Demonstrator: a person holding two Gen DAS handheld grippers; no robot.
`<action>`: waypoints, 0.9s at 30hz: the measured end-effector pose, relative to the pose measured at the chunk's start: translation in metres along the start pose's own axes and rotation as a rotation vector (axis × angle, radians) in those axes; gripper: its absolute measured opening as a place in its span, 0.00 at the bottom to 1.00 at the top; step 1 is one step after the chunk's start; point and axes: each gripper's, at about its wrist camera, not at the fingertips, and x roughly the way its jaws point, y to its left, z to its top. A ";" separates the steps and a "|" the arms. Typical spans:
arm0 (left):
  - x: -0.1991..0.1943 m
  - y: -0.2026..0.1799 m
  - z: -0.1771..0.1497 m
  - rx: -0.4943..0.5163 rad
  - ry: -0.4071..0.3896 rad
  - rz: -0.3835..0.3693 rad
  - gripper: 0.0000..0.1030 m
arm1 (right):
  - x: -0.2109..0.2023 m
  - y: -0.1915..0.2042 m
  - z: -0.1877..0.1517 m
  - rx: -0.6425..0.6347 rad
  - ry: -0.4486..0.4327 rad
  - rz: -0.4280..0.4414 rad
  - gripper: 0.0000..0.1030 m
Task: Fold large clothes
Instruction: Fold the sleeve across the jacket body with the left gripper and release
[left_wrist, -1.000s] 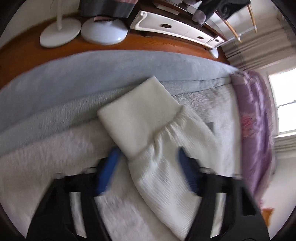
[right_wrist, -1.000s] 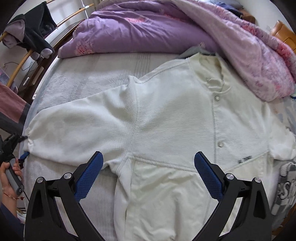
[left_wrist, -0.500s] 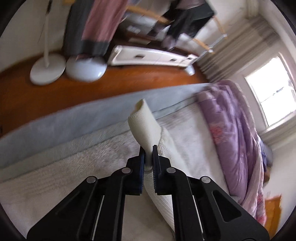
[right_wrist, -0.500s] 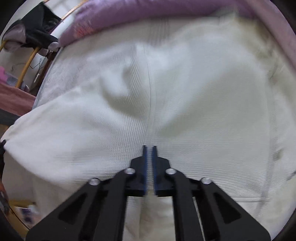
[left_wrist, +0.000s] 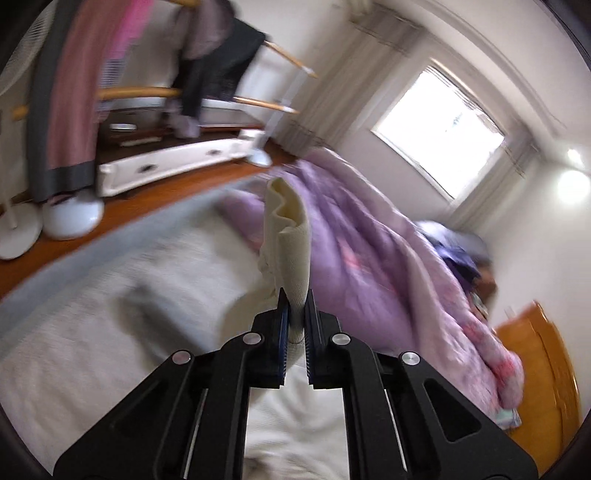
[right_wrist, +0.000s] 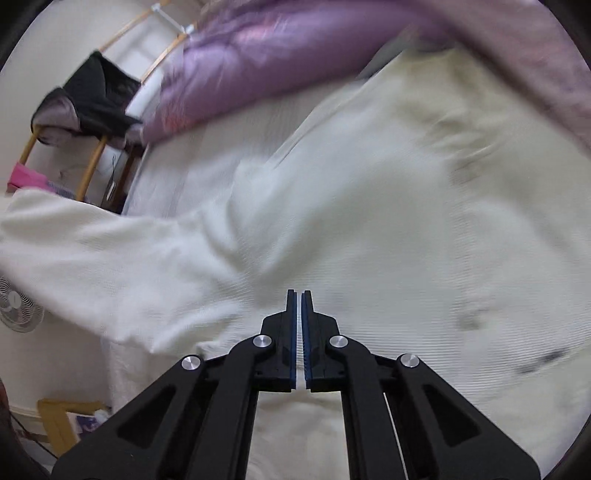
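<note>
The left hand-held gripper (left_wrist: 294, 295) pinches the cuff (left_wrist: 286, 221) above the bed (left_wrist: 110, 295); the right hand-held gripper (right_wrist: 299, 295), closed with nothing visibly between its pads, should pin the shirt (right_wrist: 369, 221) while the sleeve (right_wrist: 110, 254) crosses flat.

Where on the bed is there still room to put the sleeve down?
Bare bed cover lies between the white top and the purple quilt, out to the bed's edge. The top's flat body is free too. The quilt crowds the far side. The left gripper holds the sleeve up; the right gripper is shut.
</note>
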 end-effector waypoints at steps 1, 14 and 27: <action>0.012 -0.027 -0.012 0.011 0.025 -0.026 0.07 | -0.019 -0.016 0.002 -0.002 -0.022 -0.013 0.03; 0.168 -0.292 -0.256 0.220 0.418 -0.200 0.07 | -0.229 -0.304 -0.003 0.284 -0.285 -0.392 0.06; 0.245 -0.330 -0.463 0.494 0.736 -0.030 0.10 | -0.300 -0.551 -0.066 0.894 -0.239 -0.547 0.59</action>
